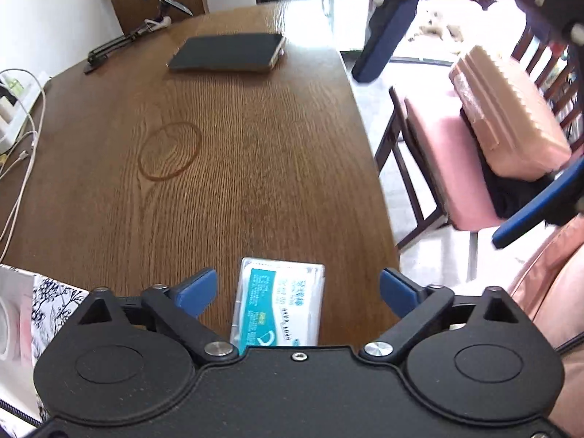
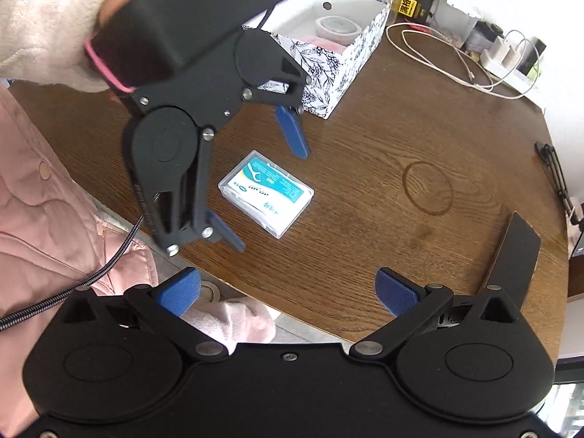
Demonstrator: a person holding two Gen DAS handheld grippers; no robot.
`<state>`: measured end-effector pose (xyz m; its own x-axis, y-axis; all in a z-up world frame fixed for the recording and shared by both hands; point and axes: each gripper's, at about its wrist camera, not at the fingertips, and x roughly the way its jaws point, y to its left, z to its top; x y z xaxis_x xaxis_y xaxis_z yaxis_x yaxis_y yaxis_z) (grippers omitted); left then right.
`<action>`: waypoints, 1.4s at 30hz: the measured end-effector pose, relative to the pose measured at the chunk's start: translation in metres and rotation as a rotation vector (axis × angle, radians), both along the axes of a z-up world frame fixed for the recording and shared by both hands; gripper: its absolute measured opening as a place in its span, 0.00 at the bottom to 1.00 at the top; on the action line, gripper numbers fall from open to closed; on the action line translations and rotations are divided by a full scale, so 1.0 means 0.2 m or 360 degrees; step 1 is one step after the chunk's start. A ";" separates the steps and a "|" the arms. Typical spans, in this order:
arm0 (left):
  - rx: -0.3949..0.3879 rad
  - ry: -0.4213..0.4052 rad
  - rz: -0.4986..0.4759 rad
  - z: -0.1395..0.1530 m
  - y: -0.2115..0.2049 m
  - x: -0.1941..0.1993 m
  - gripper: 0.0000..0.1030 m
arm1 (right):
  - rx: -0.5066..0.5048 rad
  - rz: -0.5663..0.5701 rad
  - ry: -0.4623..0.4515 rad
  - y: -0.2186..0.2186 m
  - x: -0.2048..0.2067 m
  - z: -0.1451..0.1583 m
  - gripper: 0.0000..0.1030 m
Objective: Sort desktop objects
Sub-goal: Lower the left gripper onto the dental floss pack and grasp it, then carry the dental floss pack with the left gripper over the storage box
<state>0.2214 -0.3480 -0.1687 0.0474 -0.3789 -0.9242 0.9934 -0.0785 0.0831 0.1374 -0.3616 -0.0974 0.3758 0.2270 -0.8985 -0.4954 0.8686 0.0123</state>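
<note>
A clear plastic floss-pick case [image 2: 266, 193] with a teal-and-white label lies flat on the wooden table [image 1: 219, 168], near the table's front edge. The left gripper [image 2: 272, 197] hovers above it, blue pads spread wide to either side and holding nothing. The right gripper [image 2: 288, 292], also wide open and empty, hangs off the table's edge, nearer than the case. Beyond the case stands a floral-printed box [image 2: 339, 62] with a tape roll [image 2: 337, 27] inside, open-topped. A ring stain [image 1: 169, 151] marks the wood farther on, then a dark notebook [image 1: 228, 53]. White charging cables [image 2: 449, 62] trail past the box.
</note>
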 end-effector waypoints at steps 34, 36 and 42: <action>-0.0066 -0.0138 -0.0050 0.11 0.06 -0.01 0.54 | 0.0059 0.0007 -0.0001 -0.02 0.09 -0.01 1.00; -0.0123 -0.0139 -0.0031 0.21 0.10 0.00 0.54 | 0.0052 0.0027 -0.0010 0.00 0.10 0.02 1.00; -0.0237 -0.0161 0.0099 0.56 0.24 0.07 0.54 | 0.0038 0.0181 -0.0063 0.14 0.22 0.16 1.00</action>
